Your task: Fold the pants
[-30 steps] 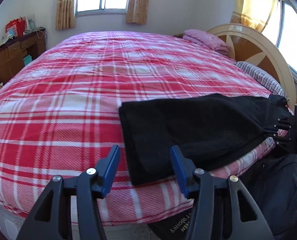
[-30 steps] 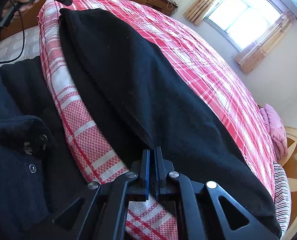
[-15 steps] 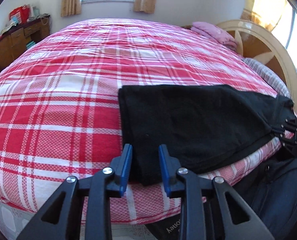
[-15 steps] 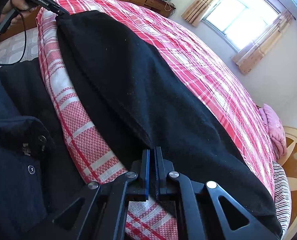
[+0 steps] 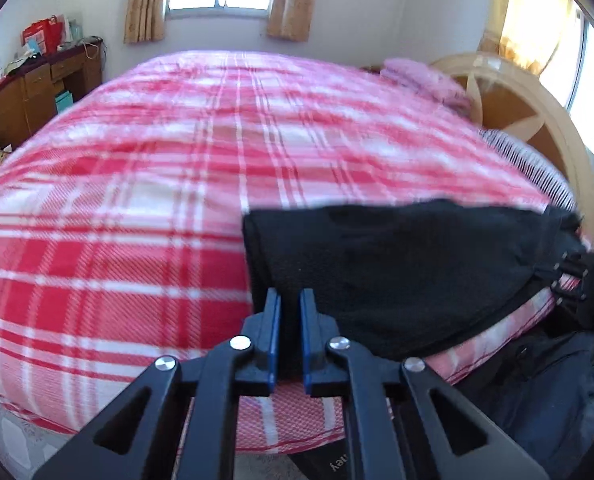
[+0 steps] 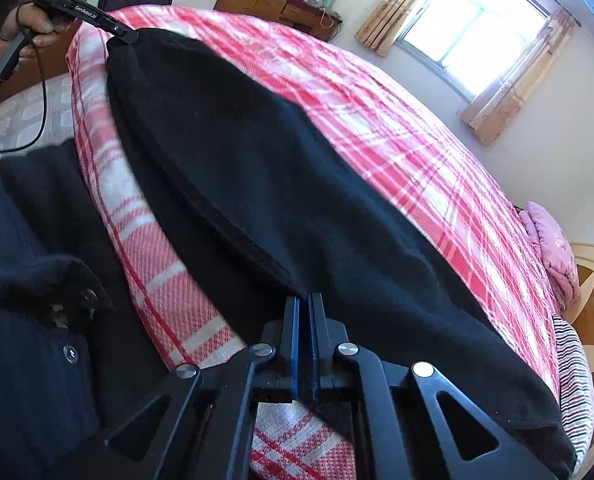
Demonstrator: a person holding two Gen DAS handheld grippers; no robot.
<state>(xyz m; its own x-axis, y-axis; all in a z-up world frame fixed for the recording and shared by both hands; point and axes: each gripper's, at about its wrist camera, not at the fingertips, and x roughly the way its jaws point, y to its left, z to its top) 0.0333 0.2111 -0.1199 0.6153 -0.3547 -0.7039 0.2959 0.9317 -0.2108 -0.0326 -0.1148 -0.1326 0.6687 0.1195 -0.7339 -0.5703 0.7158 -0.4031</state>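
Observation:
The black pants (image 5: pixel 397 264) lie stretched along the near edge of the red plaid bed (image 5: pixel 177 200). My left gripper (image 5: pixel 288 300) is shut on the pants' near left corner. My right gripper (image 6: pixel 304 304) is shut on the pants (image 6: pixel 297 184) at the other end. In the left wrist view the right gripper (image 5: pixel 569 272) shows at the far right, holding the cloth. In the right wrist view the left gripper (image 6: pixel 123 34) grips the far corner, with the person's hand behind it.
A pink folded blanket (image 5: pixel 421 76) and a striped pillow (image 5: pixel 529 156) lie by the wooden headboard (image 5: pixel 537 120). A wooden dresser (image 5: pixel 37 92) stands left of the bed. The person's dark clothing (image 6: pixel 25 320) is at the bed's near side.
My left gripper moved in onto the pants' near left corner and closed from wide open to shut on the cloth. My right gripper stayed shut on its end.

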